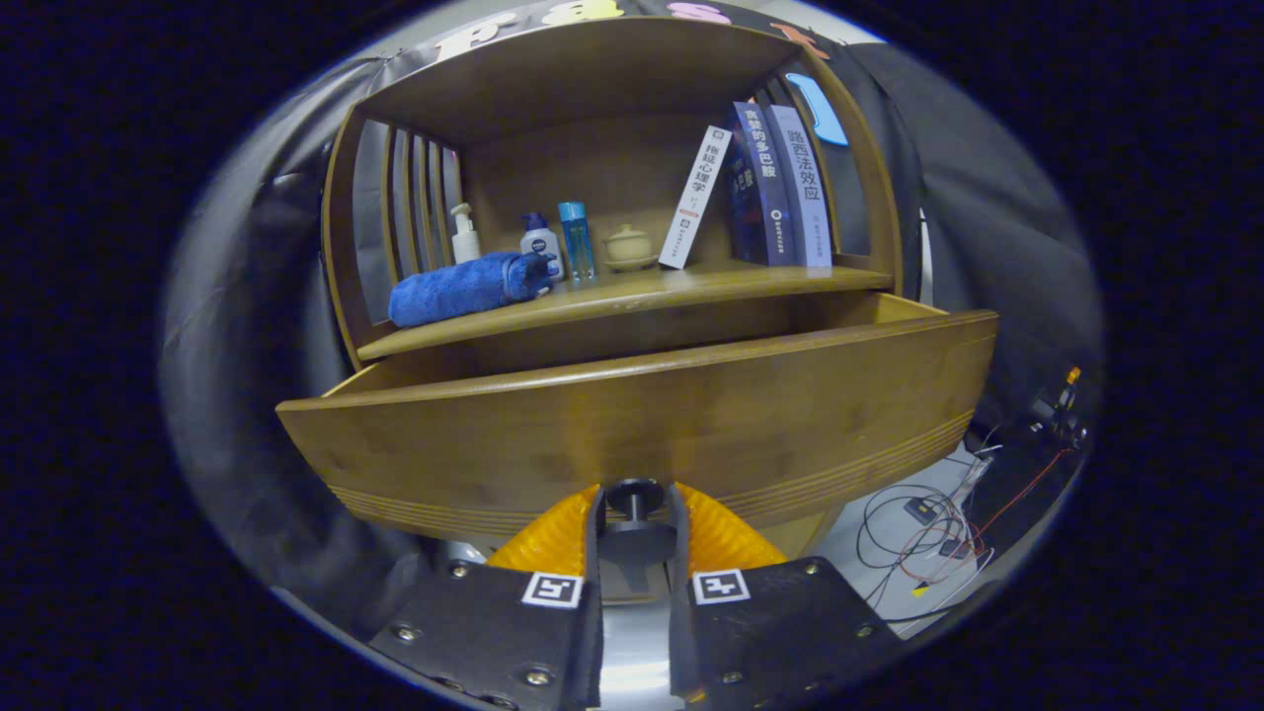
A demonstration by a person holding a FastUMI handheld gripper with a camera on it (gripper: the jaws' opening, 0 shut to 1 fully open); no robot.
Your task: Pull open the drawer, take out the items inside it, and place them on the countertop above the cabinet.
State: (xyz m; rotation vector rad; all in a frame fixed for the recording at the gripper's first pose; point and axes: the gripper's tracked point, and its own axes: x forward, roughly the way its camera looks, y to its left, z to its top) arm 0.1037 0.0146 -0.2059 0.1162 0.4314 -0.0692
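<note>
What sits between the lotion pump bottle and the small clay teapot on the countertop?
Gripper view: a white bottle and a clear blue bottle, behind the rolled blue towel.

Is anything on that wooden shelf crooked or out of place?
A little. The white book leans tilted against the upright dark books, and the rolled blue towel lies on its side in front of the bottles. The drawer stands pulled out, the hand-held gripper shut on its knob.

The gripper view is looking forward along the gripper [635, 523], sitting low and very near the drawer front [642, 434], facing it squarely and tilting upward toward the shelf [632, 286] above the drawer.
</note>
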